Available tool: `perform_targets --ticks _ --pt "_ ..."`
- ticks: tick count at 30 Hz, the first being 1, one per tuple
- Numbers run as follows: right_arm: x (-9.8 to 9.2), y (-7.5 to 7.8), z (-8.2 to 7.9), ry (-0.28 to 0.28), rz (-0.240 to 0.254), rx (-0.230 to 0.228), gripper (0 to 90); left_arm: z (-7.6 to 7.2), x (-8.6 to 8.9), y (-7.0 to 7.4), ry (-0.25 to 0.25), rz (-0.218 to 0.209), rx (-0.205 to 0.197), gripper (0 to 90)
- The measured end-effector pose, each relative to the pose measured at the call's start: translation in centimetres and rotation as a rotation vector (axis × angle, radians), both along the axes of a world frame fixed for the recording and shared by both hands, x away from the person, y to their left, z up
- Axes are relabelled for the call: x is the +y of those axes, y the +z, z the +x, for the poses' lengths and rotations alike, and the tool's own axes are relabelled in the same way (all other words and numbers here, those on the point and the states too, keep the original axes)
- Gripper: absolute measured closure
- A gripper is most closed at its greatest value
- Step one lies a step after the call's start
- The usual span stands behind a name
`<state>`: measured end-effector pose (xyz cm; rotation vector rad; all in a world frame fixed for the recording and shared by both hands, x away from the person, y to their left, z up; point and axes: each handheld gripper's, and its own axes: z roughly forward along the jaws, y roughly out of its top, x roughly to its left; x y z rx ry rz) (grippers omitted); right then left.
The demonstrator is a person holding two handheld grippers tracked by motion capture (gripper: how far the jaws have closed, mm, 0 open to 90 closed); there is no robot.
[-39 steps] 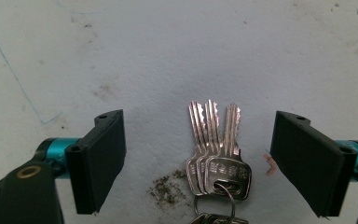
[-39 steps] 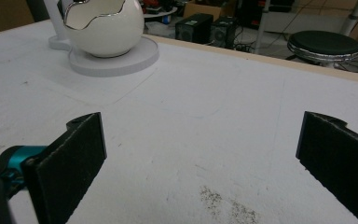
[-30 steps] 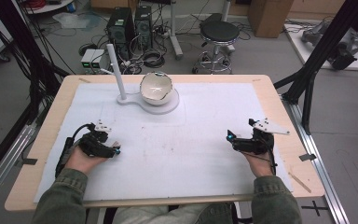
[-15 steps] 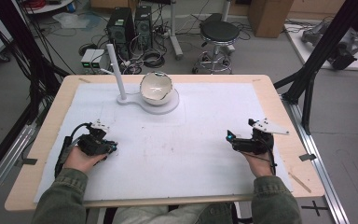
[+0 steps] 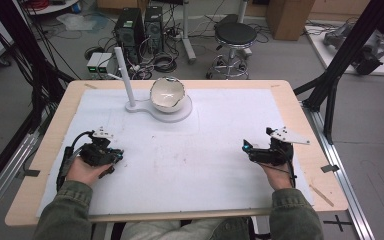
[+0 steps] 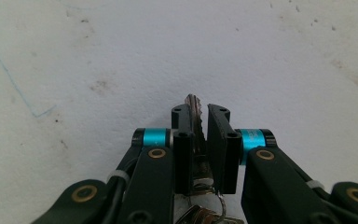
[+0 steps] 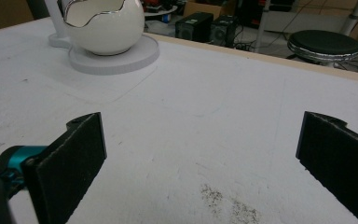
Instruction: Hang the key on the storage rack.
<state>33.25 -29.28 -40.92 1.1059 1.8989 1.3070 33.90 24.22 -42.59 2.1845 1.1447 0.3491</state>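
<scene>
My left gripper (image 5: 114,159) rests low over the white mat (image 5: 205,150) at the left. Its jaws have just been closing and now pinch a metal key (image 6: 194,116) upright between the pads, tip pointing away. A key ring (image 6: 205,212) hangs behind the jaws. My right gripper (image 5: 245,146) lies on the mat at the right, its pads (image 7: 74,158) wide apart with nothing between them. A white egg-shaped bowl (image 5: 167,94) with a jagged rim sits on a round base at the far middle, well ahead of both grippers.
A white post (image 5: 122,70) rises from the base just left of the bowl (image 7: 103,28). The wooden table rim (image 5: 300,105) frames the mat. A stool (image 5: 235,35), computers and cables stand on the floor beyond the far edge.
The left gripper's jaws have closed from wide apart to nearly together. The left hand shifted slightly. The right hand has stayed still.
</scene>
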Motion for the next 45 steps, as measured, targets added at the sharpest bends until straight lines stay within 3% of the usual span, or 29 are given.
perform_targets --ticks 14,19,24,25,37,45 --pt "0.1 0.0 0.0 0.002 -0.002 -0.001 0.4 -0.7 0.9 1.6 0.035 -0.059 -0.081 80.5" --pt "0.1 0.0 0.0 0.001 -0.002 -0.001 0.4 -1.0 1.5 2.4 0.057 -0.129 -0.121 81.4" --pt "0.2 -0.1 0.0 0.001 -0.003 0.004 0.4 -1.2 1.9 2.9 0.061 -0.145 -0.144 81.8" --pt "0.2 -0.1 0.0 0.001 -0.004 0.004 0.4 -1.3 1.9 3.0 0.067 -0.146 -0.152 87.7" --pt "0.1 0.0 -0.1 -0.003 0.002 0.001 0.4 -1.8 2.4 4.6 0.073 -0.233 -0.217 87.9" --pt "0.1 0.0 -0.1 -0.003 -0.001 -0.002 0.4 -2.0 3.0 5.8 0.086 -0.239 -0.250 87.9"
